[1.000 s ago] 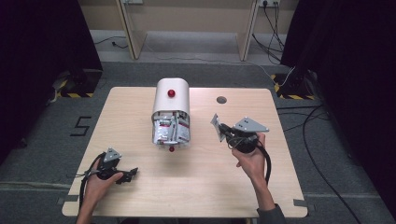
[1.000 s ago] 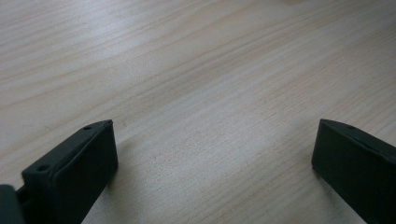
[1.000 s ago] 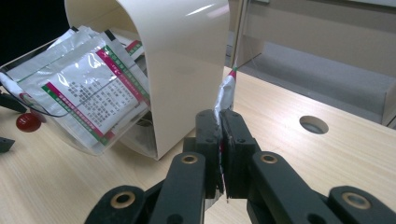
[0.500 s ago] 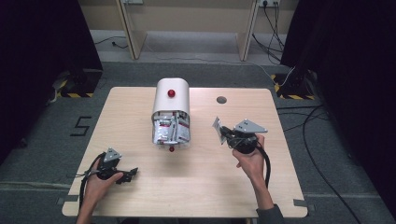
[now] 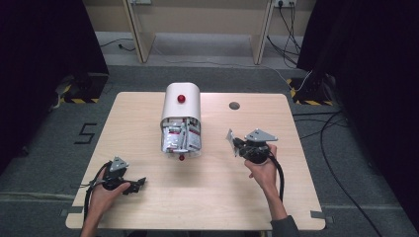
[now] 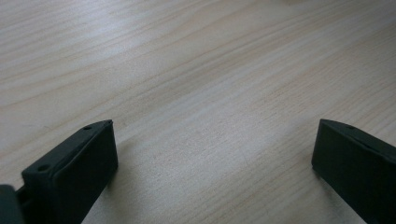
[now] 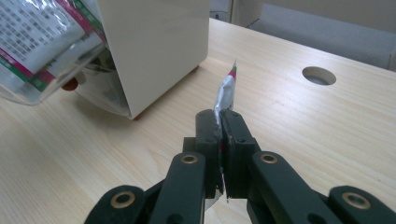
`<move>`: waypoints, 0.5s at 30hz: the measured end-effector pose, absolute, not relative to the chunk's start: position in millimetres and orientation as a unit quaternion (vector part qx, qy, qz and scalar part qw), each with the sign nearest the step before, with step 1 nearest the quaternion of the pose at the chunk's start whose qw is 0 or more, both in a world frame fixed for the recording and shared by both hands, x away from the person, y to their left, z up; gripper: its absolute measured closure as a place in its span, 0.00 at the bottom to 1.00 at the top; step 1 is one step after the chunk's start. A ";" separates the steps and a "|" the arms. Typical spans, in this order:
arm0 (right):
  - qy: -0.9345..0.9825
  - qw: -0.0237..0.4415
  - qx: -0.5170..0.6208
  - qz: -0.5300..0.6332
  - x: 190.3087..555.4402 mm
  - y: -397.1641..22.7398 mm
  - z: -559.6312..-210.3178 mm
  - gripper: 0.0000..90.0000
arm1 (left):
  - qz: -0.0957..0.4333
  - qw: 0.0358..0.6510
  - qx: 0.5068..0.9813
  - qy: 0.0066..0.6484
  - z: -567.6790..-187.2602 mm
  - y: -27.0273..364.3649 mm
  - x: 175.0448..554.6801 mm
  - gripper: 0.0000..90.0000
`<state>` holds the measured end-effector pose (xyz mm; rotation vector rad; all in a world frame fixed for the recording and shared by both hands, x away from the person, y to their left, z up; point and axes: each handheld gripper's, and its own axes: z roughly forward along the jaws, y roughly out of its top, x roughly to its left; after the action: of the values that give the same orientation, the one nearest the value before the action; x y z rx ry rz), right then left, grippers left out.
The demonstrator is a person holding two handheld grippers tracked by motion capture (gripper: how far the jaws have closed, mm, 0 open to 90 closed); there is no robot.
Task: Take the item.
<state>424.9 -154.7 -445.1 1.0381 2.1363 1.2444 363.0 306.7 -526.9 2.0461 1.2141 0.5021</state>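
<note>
A white round-topped box (image 5: 181,101) with a red knob stands at the middle of the table. Its clear front flap (image 5: 180,140) hangs open, packed with several silver sachets with red and green print (image 7: 37,37). To its right, my right gripper (image 5: 236,144) is shut on one thin silver sachet (image 7: 225,93), held on edge above the table, a little apart from the box's side wall (image 7: 154,46). My left gripper (image 5: 140,182) rests at the near left of the table, its jaws wide apart (image 6: 212,154) over bare wood with nothing between them.
The light wooden table (image 5: 316,163) has a round cable hole (image 5: 234,105) at the far right of the box, also seen beyond the held sachet (image 7: 318,75). Cables trail from both grippers toward the near edge. Grey floor and dark curtains surround the table.
My right gripper, with the sachet in it, has drifted slightly toward the near edge of the table. The left gripper and the box have stayed put.
</note>
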 end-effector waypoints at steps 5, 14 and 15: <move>0.778 0.225 0.381 0.445 428.0 -154.2 -452.1 0.97 | 0.194 0.348 0.789 0.468 -526.8 306.7 363.0 0.00; 0.783 0.221 0.384 0.437 432.6 -153.3 -461.0 0.97 | 0.194 0.348 0.789 0.468 -526.8 306.7 363.0 0.00; 0.783 0.220 0.385 0.436 433.1 -153.1 -462.0 0.97 | 0.194 0.348 0.789 0.468 -526.9 306.7 363.0 0.00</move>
<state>433.1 -153.1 -462.0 1.0644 2.1659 1.2067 363.0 306.7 -526.9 2.0459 1.2143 0.5024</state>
